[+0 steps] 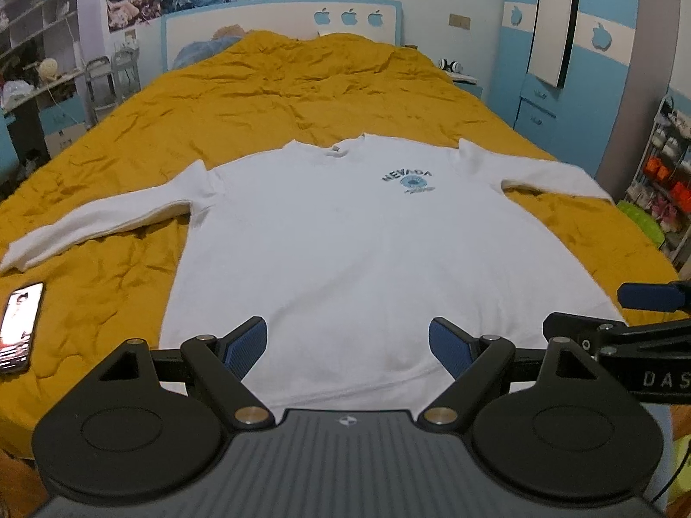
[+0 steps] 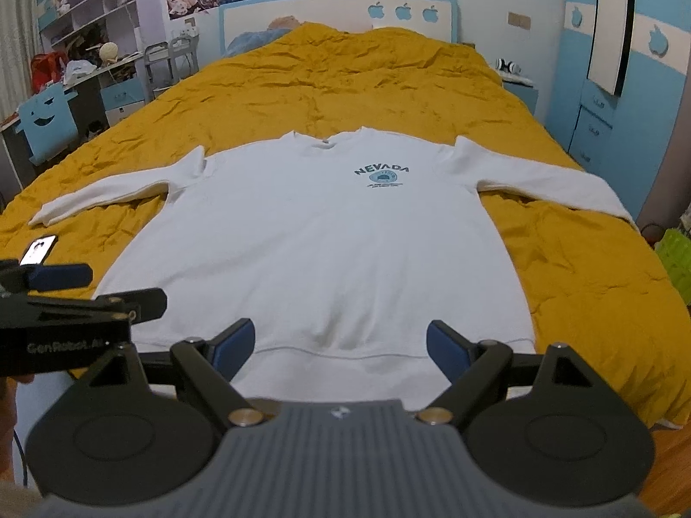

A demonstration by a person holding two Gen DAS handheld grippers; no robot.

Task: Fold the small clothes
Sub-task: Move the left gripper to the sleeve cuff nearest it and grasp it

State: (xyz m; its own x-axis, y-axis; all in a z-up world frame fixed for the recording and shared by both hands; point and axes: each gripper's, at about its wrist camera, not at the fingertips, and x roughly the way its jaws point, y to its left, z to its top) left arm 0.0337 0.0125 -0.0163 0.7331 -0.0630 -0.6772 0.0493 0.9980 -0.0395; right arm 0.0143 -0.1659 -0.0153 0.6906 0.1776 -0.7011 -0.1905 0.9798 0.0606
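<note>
- One white sweatshirt (image 1: 345,250) lies flat and face up on the yellow bedspread (image 1: 259,99), both sleeves spread out to the sides, its hem nearest you.
- Two grippers hover above that hem: your left gripper (image 1: 347,347) and right gripper (image 2: 341,345), each with its blue pads set wide apart, holding nothing.
- One "NEVADA" print (image 2: 382,175) marks the chest.
- One phone (image 1: 19,328), screen lit, rests on the bedspread just beyond the left-hand sleeve cuff.
- Three apple cutouts (image 2: 404,12) dot the headboard.
</note>
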